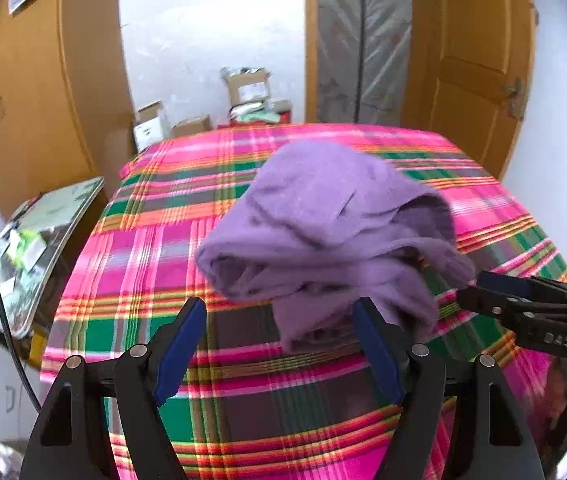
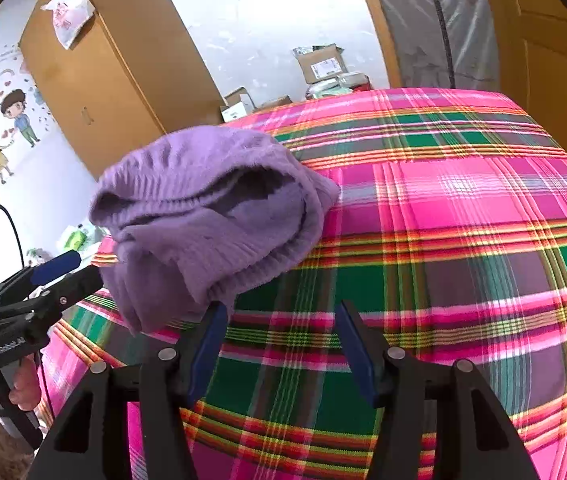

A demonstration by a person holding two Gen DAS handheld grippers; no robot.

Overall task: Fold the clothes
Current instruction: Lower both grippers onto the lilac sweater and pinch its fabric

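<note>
- Two grippers hover over a bed (image 1: pixel 131 264) covered with a pink, green and orange plaid sheet.
- At the far left of the left wrist view, a cluttered low surface (image 1: pixel 39 240) with papers stands beside the bed, with a wooden wardrobe (image 1: pixel 31 92) behind it.
- Next comes the left gripper (image 1: pixel 279 348), its blue-padded fingers (image 1: pixel 179 352) spread apart with nothing pressed between them; the sheet shows through the gap.
- Just beyond its fingertips lies the purple sweater (image 1: pixel 323 236), bunched into a loose, rumpled heap on the bed, its near edge drooping toward the right-hand finger.
- Cardboard boxes (image 1: pixel 247 88) sit on the floor past the bed's far edge.
- To the right, the right gripper (image 2: pixel 281 344) has its fingers released too; only plaid sheet lies between them, and the sweater's ribbed hem rests just beside its left finger.
- A wooden door (image 1: pixel 479 64) stands at the far right of the room.
</note>
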